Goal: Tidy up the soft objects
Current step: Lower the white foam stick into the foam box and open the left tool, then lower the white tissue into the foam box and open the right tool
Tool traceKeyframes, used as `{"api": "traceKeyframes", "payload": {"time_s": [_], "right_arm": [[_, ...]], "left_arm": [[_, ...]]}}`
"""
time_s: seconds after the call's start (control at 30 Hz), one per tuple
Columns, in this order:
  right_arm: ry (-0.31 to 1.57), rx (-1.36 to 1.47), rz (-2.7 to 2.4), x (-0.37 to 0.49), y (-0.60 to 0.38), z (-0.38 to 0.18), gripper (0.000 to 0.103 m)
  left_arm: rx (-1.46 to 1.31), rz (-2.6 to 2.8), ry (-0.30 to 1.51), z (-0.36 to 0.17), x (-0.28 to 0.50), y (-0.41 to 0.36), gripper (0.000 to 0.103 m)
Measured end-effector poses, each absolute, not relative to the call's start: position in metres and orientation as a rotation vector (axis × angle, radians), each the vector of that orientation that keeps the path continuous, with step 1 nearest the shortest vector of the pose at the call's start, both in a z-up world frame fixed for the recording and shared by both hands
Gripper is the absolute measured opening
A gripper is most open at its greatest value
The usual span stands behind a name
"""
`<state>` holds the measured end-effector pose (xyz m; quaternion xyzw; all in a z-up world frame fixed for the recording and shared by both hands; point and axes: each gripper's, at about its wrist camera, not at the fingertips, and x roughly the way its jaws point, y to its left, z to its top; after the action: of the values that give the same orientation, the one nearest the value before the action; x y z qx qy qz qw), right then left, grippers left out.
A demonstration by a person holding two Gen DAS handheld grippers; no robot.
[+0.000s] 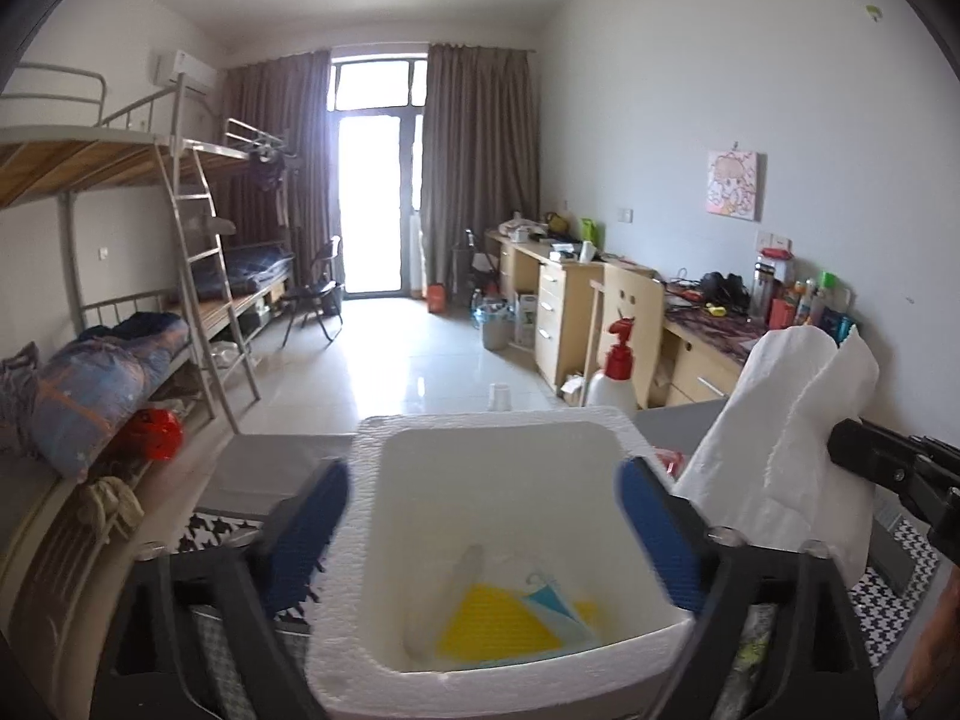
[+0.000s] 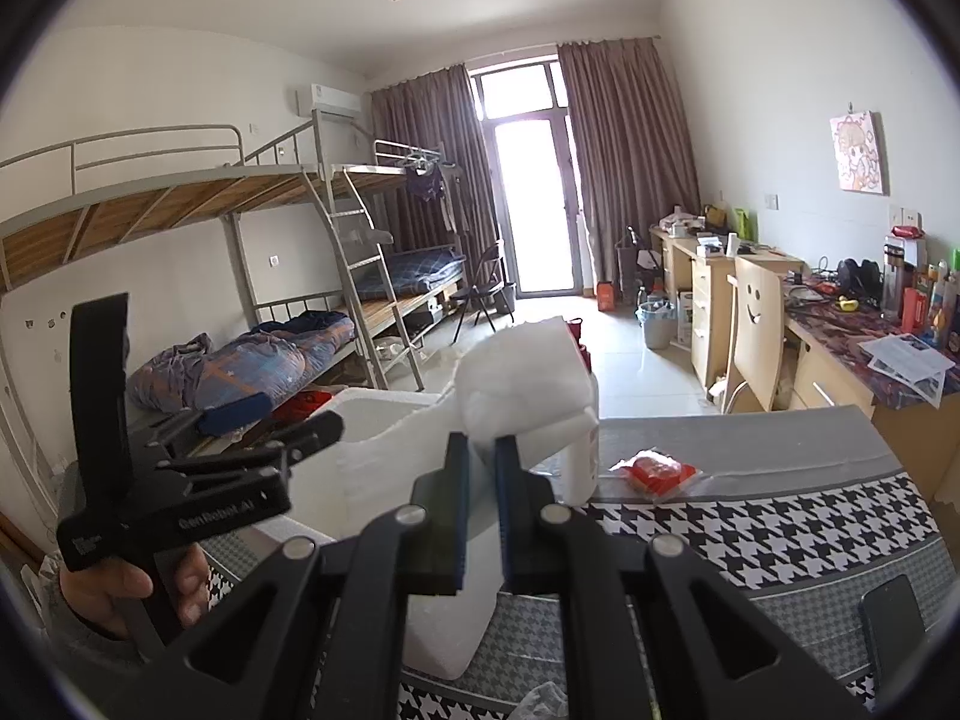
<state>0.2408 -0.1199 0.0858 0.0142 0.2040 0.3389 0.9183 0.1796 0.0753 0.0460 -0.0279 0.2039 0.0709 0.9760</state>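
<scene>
A white foam box (image 1: 498, 450) stands on the table right below my left gripper (image 1: 483, 531), which is open with a blue pad on each side of the box. In the box lie a yellow cloth (image 1: 495, 624) and a light blue mask (image 1: 555, 606). My right gripper (image 2: 480, 456) is shut on a white folded tissue (image 2: 522, 378) and holds it in the air at the box's right side. The tissue also shows in the left wrist view (image 1: 780, 444). The foam box shows in the right wrist view (image 2: 372, 438) to the left of the tissue.
A red packet (image 2: 657, 471) lies on the grey and houndstooth table cloth (image 2: 780, 528). A white spray bottle with a red top (image 1: 615, 372) stands behind the box. A dark phone (image 2: 894, 618) lies at the table's right. Bunk beds stand left, desks right.
</scene>
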Motion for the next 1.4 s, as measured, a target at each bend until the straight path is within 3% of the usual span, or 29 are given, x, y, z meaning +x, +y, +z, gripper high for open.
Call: {"api": "traceKeyframes", "payload": {"time_s": [1.4], "right_arm": [[0.487,-0.043,0.801,0.251,-0.045,0.080,0.011]], "left_arm": [[-0.094,0.304,0.347,0.046,0.114,0.142,0.102]]}}
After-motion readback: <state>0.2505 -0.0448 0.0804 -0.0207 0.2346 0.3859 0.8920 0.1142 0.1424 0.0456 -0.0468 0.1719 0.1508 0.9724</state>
